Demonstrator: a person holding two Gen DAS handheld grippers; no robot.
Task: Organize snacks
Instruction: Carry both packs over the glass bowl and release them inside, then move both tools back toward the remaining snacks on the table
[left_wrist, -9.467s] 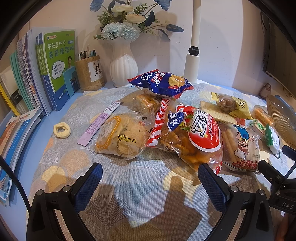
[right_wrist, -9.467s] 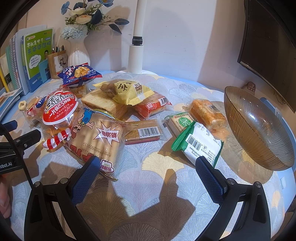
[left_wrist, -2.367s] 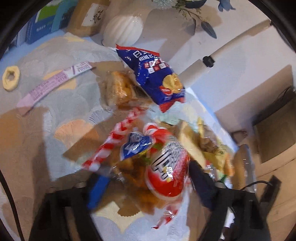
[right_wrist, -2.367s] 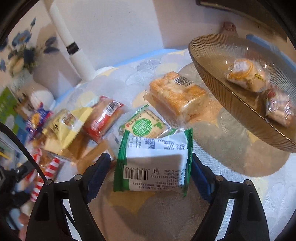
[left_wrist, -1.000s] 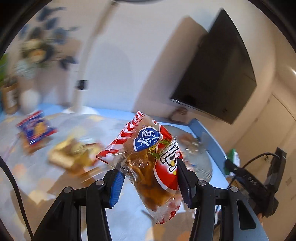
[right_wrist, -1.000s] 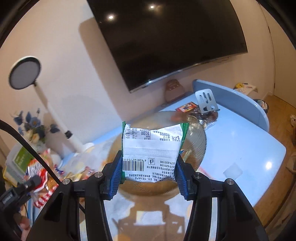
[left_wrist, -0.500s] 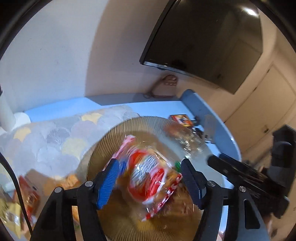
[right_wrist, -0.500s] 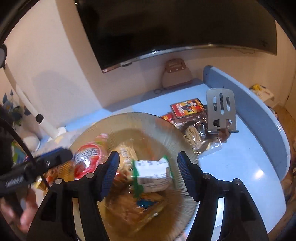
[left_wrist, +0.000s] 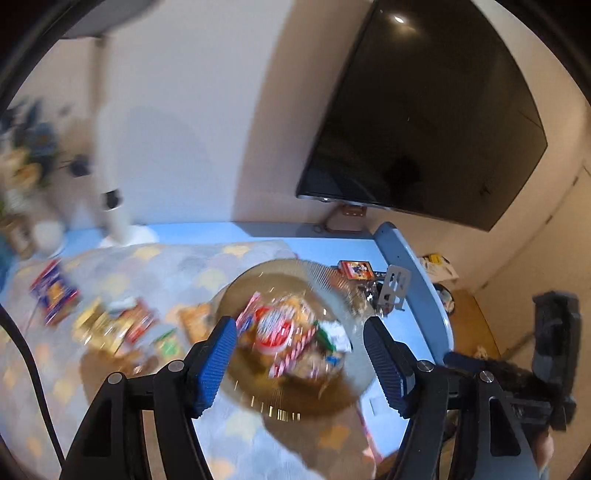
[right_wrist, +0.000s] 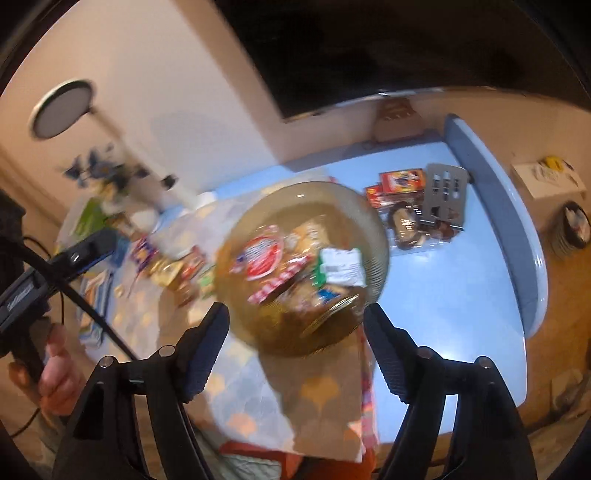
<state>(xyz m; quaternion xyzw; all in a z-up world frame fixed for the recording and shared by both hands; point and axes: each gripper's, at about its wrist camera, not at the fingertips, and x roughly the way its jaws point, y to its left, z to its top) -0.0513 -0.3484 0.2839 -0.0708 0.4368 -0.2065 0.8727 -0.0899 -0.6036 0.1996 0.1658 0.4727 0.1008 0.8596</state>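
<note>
Both grippers hung above the bowl (left_wrist: 295, 402), the left gripper (left_wrist: 300, 360) and right gripper (right_wrist: 297, 345) with jaws apart and nothing between them, having just been opening. The red bag (left_wrist: 273, 328) and green packet (right_wrist: 341, 266) lay inside the bowl. Loose snacks (left_wrist: 114, 325) lay beyond its left rim, nearer the left gripper.

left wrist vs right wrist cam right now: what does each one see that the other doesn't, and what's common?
Only the left wrist: the right gripper's black body at the frame's right edge.

Only the right wrist: the round lamp head, and a hand holding the left gripper's black body.

Both: the ribbed amber glass bowl holding the red-and-white striped snack bag and green-edged white packet, the dark wall screen, and open, empty jaws.
</note>
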